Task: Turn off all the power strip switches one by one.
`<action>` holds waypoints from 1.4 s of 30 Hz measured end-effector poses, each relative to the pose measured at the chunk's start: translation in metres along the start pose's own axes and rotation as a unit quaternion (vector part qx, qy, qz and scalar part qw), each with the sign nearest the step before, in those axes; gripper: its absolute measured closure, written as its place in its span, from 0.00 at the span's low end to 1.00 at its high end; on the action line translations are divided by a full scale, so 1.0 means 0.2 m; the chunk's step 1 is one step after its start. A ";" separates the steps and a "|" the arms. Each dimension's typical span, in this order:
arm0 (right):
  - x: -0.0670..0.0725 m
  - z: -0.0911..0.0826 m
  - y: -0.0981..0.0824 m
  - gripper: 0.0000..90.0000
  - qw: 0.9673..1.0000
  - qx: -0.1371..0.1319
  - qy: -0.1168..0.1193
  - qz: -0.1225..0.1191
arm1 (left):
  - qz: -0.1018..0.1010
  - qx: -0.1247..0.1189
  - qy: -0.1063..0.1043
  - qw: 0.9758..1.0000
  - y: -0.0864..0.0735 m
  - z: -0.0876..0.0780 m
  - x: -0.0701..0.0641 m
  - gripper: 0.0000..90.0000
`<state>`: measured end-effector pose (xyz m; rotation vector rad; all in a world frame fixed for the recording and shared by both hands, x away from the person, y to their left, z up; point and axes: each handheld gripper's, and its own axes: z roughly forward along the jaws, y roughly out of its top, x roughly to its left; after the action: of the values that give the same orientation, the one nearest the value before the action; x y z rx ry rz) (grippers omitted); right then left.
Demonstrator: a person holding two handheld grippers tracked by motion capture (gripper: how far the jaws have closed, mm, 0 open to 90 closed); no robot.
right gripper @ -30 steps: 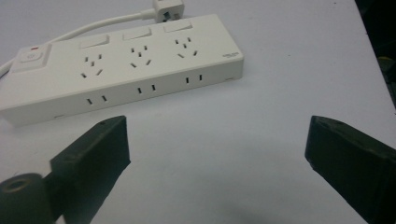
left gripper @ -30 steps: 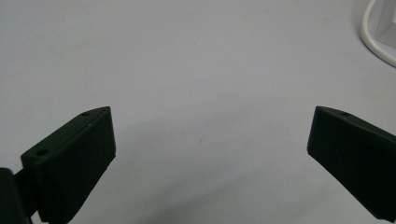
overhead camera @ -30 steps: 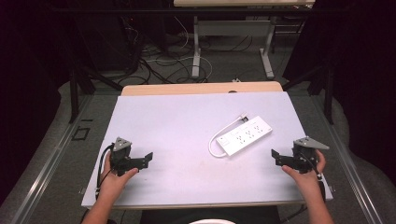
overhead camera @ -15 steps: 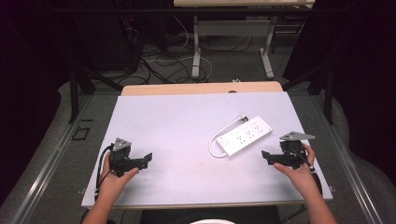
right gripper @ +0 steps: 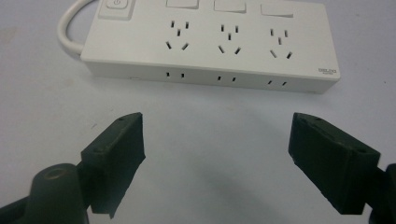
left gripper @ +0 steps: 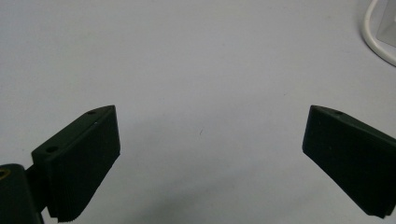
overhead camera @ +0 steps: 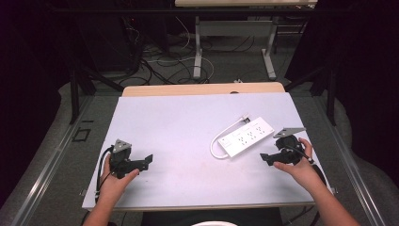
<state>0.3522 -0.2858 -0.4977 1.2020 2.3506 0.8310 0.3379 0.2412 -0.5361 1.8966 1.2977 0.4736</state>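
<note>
Right gripper view: my right gripper [right gripper: 217,158] points at the power strip [right gripper: 212,39], jaws spread wide, nothing between them.
Right gripper, high view: my right gripper [overhead camera: 271,157] sits just beside the strip's near long edge, apart from it.
Left gripper: my left gripper [left gripper: 208,158] is spread wide over bare table [left gripper: 187,56], well apart from the strip.
Power strip: white, flat on the table's right half, its cord [overhead camera: 221,141] looping at its left end.
</note>
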 end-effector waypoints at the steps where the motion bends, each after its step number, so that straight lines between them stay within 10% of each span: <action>1: 0.00 0.00 0.01 0.21 1.000 0.005 0.002 -0.003 | 0.000 0.000 0.000 1.000 0.00 0.00 0.00 0.04; 23: 0.06 0.03 0.19 0.40 0.990 0.107 0.022 -0.087 | -0.003 0.005 0.000 1.000 -0.01 0.01 0.01 0.05; 42: 0.09 0.15 0.38 0.59 0.986 0.142 0.057 -0.067 | -0.007 0.005 0.000 1.000 -0.01 0.01 0.02 0.05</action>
<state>0.4046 -0.2255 -0.4725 1.1094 2.6802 0.5451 0.3400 0.2436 -0.5401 1.8937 1.3146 0.4598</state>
